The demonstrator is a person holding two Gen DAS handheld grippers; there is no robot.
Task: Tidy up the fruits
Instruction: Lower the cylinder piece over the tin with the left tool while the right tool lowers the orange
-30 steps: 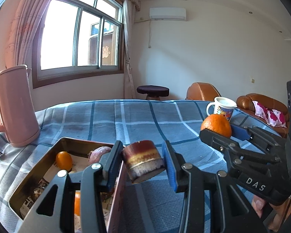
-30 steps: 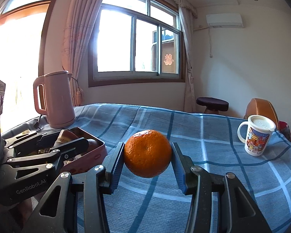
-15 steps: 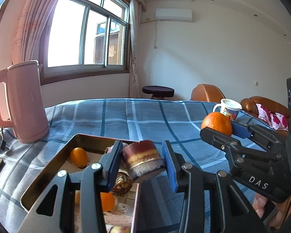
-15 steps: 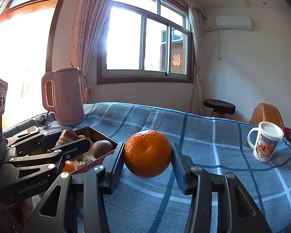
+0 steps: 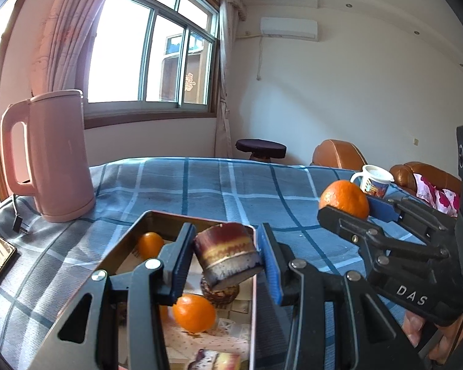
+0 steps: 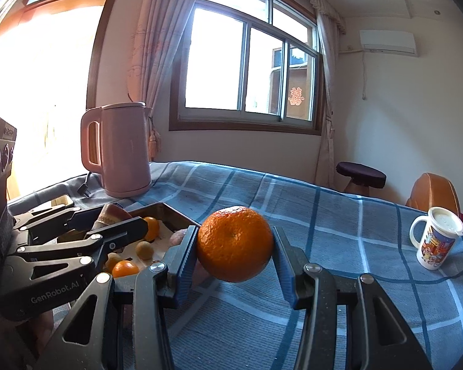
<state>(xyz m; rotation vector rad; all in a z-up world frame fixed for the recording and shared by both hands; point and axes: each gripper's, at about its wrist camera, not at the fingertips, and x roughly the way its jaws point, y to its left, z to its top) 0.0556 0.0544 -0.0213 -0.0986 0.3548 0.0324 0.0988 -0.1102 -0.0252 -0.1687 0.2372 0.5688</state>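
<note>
I've got the tin tray's rim (image 5: pixel 254 277) right under my left gripper (image 5: pixel 223 259), clamped on a striped ceramic cup (image 5: pixel 227 254). My right gripper (image 6: pixel 234 246) squeezes a mandarin (image 6: pixel 234 243) above open blue checked cloth (image 6: pixel 339 215) beyond.

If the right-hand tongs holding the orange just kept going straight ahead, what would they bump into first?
Probably nothing at once: the right tongs, shut on the orange, point slightly downward over bare checked cloth. They would likely meet that cloth first, between the tin and the mug, though depth is unclear.
</note>
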